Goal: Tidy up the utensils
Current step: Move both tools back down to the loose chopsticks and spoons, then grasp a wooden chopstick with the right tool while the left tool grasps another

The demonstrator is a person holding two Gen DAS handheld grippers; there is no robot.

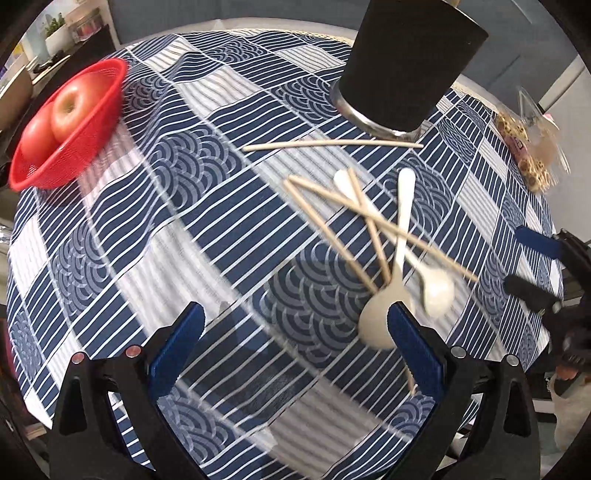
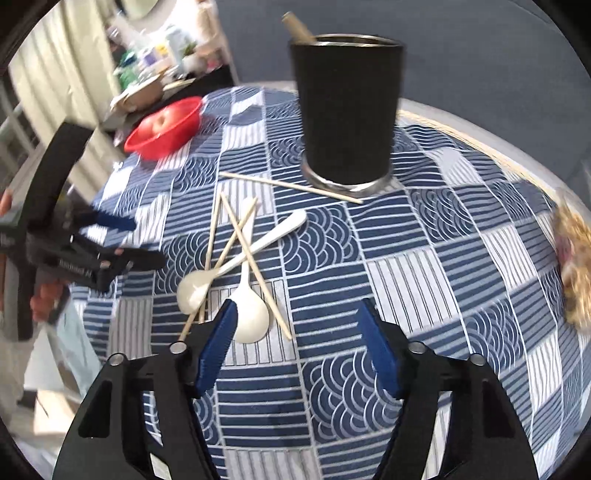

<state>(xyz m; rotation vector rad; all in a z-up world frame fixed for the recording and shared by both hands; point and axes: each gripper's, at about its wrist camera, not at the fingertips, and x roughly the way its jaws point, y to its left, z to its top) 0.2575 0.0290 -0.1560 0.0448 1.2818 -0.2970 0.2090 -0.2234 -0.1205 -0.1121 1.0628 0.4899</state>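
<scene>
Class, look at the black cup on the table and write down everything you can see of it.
The black cup is a tall, round holder that narrows slightly toward the base, with a matt black wall and a shiny metal rim and foot. It stands upright on the blue patterned tablecloth at the far side of the table. A pale stick leans out over its rim. One chopstick lies on the cloth just in front of its foot. Neither gripper touches it.

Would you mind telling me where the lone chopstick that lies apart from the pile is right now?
The lone chopstick lies flat on the tablecloth, just in front of the black utensil cup, between it and the pile of spoons and chopsticks.
</scene>
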